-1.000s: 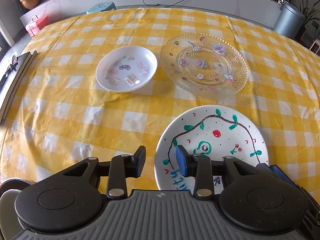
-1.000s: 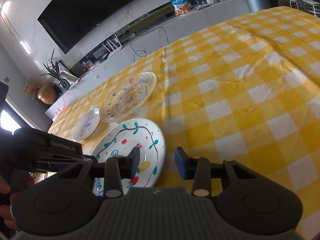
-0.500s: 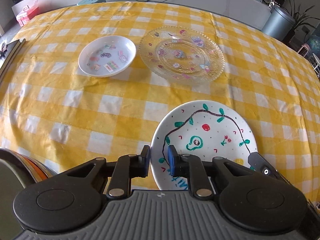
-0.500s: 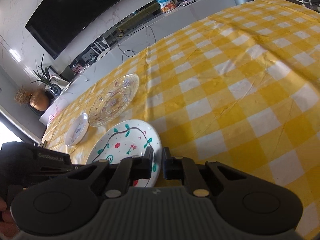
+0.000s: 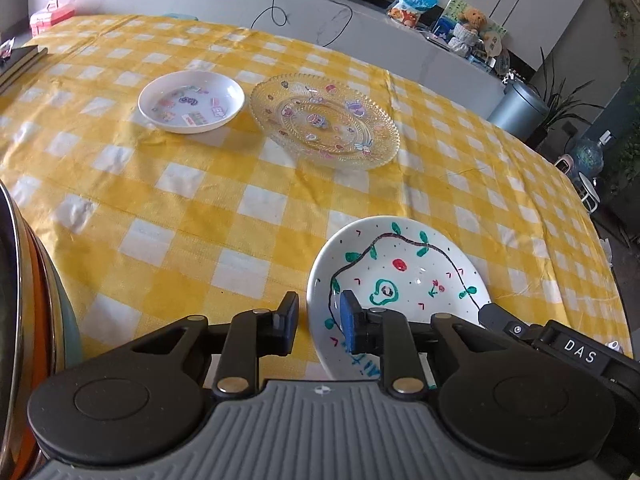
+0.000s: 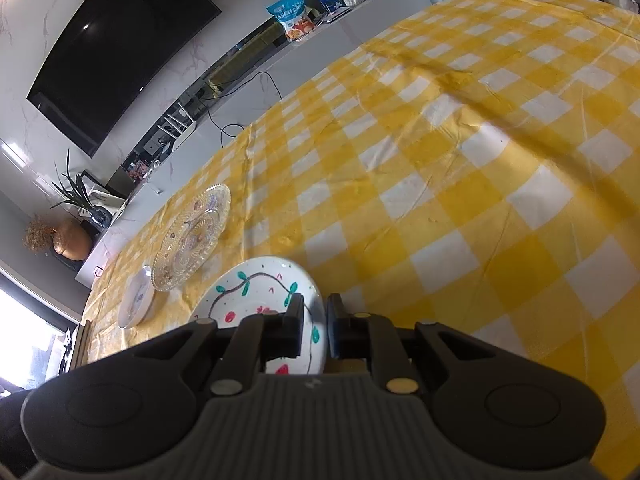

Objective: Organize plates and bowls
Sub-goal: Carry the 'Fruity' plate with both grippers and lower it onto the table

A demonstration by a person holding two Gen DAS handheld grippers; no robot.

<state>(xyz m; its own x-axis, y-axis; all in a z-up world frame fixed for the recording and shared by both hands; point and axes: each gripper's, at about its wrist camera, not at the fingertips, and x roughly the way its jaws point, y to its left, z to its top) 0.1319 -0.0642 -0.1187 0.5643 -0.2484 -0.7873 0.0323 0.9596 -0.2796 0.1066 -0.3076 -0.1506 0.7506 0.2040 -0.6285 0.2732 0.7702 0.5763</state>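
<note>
Both grippers at the hand-painted plate's rim, on the yellow-checked desk.

Only the left view shows stacked dishes point(image 5: 24, 288). Left gripper point(image 5: 318, 320) straddles the painted plate point(image 5: 400, 276) rim, jaws part open; right gripper point(image 6: 313, 326) is clamped on its opposite rim. Sticker bowl point(image 5: 191, 101) and glass plate point(image 5: 324, 120) sit beyond.

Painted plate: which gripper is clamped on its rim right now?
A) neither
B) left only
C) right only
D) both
C: in the right wrist view the right gripper has its fingers closed on the rim of the painted plate, while in the left wrist view the left gripper straddles the plate's rim with a clear gap at both pads.
</note>
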